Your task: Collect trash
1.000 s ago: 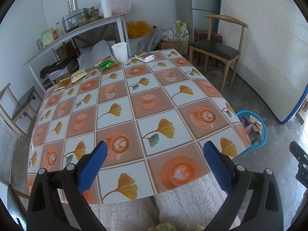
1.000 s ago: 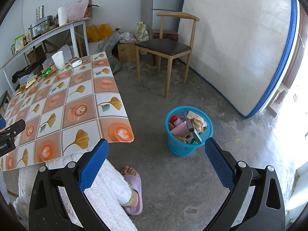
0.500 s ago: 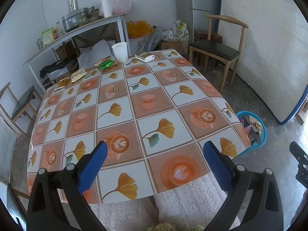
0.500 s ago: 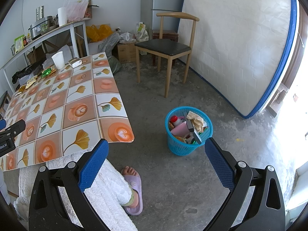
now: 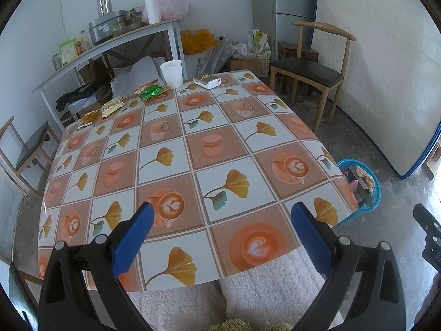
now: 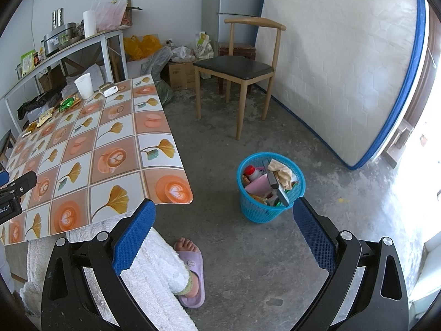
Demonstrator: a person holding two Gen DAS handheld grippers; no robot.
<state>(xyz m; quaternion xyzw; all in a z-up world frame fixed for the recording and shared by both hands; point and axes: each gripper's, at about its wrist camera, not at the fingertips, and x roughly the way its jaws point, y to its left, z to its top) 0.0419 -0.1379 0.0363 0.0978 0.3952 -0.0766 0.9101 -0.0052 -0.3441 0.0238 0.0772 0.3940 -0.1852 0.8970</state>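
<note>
Almost nothing has changed over the last second: both views look the same as they did a moment ago, apart from the faintest drift in my left view. My left gripper (image 5: pixel 219 224) hangs over the near edge of the tabletop (image 5: pixel 215 149) with its jaws spread wide and nothing between them. My right gripper (image 6: pixel 223 222) is off to the side above the floor, jaws just as wide and just as bare, facing the blue basket (image 6: pixel 271 212), which already holds a heap of rubbish.

I read this stillness as a pause between pickups, not progress. What is left lies along the far edge of the tabletop, well away from both grippers: a white paper cup (image 5: pixel 171 74), a silver packet (image 5: pixel 207 80) just beside it, a green wrapper (image 5: pixel 150 93), and yellow snack packets (image 5: pixel 111 106) further left. My next move is probably a long reach across for one of them.
</note>
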